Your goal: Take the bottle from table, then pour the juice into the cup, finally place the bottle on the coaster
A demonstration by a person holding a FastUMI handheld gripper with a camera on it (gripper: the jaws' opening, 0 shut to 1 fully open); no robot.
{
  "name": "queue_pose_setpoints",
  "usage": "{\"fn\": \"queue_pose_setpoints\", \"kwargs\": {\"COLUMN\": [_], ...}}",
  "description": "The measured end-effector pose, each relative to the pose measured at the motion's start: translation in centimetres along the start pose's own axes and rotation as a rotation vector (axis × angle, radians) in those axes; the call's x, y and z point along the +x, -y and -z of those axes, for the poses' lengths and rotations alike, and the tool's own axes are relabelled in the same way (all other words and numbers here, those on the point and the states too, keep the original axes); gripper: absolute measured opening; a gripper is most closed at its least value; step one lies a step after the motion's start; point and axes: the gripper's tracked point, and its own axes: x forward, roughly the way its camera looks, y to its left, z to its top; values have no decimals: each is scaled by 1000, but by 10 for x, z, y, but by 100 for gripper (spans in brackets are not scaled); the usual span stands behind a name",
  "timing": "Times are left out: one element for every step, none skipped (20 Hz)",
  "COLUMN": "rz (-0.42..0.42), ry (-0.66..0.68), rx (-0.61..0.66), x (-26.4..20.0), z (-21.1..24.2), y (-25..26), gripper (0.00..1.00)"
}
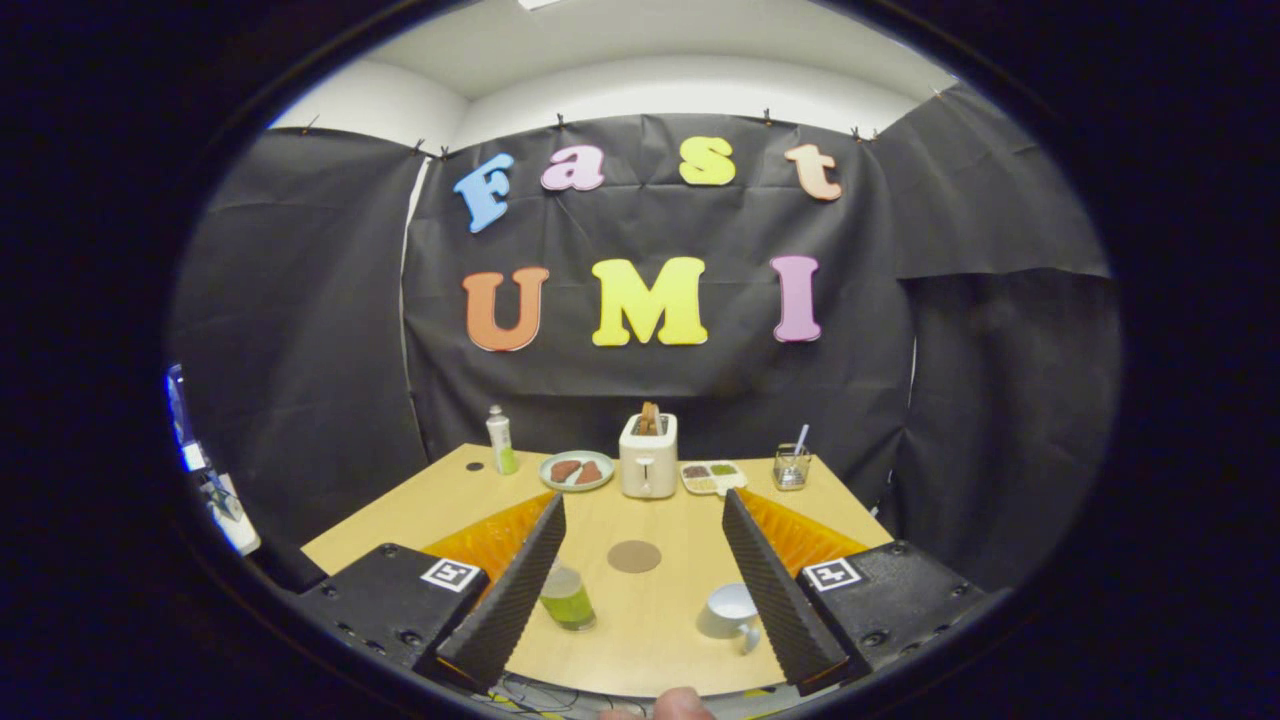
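Well — ribbed fingers (643, 590) spread wide, nothing held; round flat coaster (634, 556) ahead, bottle (567, 597) and cup (729, 611) between.

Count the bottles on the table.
2. A clear bottle of green juice stands just inside the open gripper's left finger. A small white bottle with a green base stands at the far left, beside the plate.
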Motion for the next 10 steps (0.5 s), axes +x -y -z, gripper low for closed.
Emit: {"fn": "queue_pose_setpoints", "kwargs": {"rz": [-8,-19,-39,-53,-59,-53,-40,-33,-28,-27], "ry": [-13,-26,-38,-50,-64,-83,-105,-118,-130,-135], "rx": [1,2,7,15,20,27,40,53,58,52], "x": [3,5,9,14,20,25,31,38,45,52], "z": [9,19,27,38,49,61,73,83,92,100], "y": [-4,-8,-15,-22,-27,-30,-32,-37,-42,-48], "gripper": [100,100,100,100,100,100,100,100,100,100]}}
